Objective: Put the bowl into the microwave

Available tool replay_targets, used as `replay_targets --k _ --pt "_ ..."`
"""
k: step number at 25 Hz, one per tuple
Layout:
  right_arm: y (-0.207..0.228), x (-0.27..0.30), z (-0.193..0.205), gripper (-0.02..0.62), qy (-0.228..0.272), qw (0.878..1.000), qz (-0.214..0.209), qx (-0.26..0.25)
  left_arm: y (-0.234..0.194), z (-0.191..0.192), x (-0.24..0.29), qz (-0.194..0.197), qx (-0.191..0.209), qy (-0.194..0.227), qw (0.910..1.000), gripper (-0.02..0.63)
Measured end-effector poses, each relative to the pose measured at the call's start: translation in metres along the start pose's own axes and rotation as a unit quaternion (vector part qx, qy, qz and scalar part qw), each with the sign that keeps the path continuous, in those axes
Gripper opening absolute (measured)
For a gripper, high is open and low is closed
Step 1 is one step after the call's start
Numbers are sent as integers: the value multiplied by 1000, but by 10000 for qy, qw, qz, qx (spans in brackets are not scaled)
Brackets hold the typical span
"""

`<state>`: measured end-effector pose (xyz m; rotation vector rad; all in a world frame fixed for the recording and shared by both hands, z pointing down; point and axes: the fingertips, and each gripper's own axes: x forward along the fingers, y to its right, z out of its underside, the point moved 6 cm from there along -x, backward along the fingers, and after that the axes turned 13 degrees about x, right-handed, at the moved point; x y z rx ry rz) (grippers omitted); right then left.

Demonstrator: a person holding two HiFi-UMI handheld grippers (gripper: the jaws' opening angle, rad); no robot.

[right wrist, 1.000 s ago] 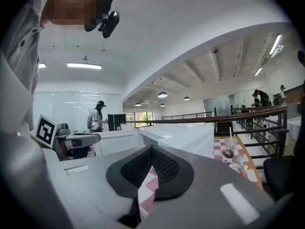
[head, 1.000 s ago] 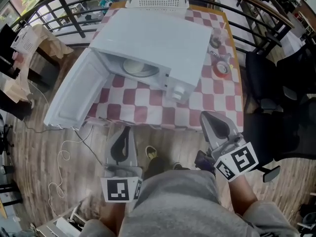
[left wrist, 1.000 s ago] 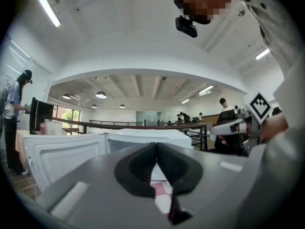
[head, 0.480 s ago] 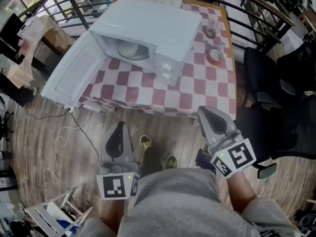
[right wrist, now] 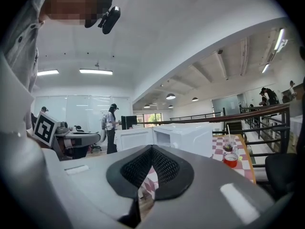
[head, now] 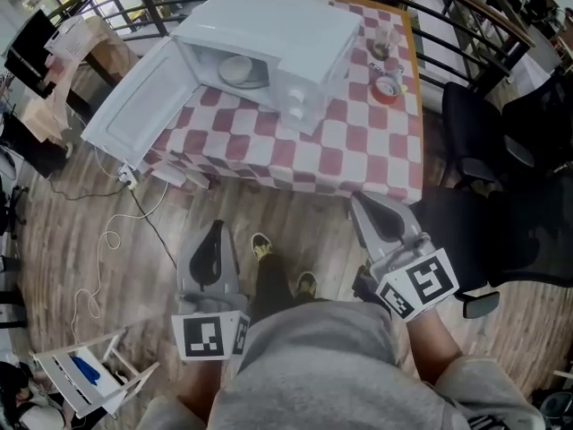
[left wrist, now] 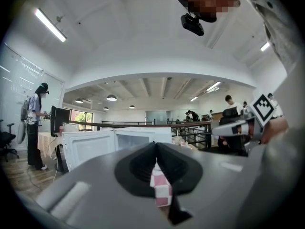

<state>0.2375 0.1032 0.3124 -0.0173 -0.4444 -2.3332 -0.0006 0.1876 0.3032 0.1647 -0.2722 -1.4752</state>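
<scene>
Overhead in the head view, the bowl (head: 237, 68) sits inside the white microwave (head: 300, 30), whose door (head: 143, 106) hangs wide open, on a table with a red-and-white checked cloth (head: 358, 150); a red container (head: 387, 89) stands to the right of the oven. The left gripper (head: 213, 238) and right gripper (head: 376, 215) are held over the wooden floor (head: 107, 240), well apart from the table. Next, the left gripper view shows its jaws pressed together on nothing, the open microwave ahead. Lastly, the right gripper view shows its jaws meeting at the tips, empty, facing the microwave and the red container
</scene>
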Motion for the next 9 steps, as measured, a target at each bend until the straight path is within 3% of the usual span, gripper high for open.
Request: replay_targets --k 9 --pt "-7 -14 6 0 22 9999 -104 -114 10 3 -17 -68 27 35 10000 11"
